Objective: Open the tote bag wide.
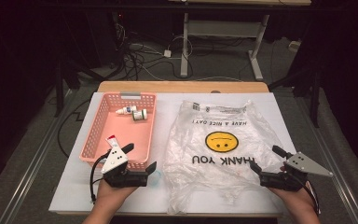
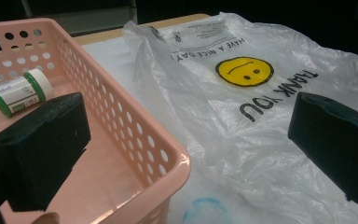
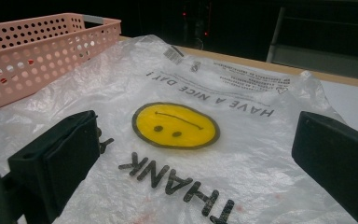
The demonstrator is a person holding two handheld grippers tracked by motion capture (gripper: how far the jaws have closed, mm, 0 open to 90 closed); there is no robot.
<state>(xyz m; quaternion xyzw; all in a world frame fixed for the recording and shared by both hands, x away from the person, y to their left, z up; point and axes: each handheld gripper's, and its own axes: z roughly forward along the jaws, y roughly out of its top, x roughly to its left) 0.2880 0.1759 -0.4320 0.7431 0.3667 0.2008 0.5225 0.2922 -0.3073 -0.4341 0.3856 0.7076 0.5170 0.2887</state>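
Both grippers, left (image 1: pixel 141 158) and right (image 1: pixel 266 162), hover with fingers spread beside the bag (image 1: pixel 219 140). Next, I think: pinch its near edge.

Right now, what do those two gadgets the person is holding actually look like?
Each hand-held gripper is a black block with two chunky, rectangular black jaws. The left gripper carries a white three-cornered plate dotted with small holes, and a black cable loops from it. The right gripper has a similar plate in grey. No sleeves show on the forearms.
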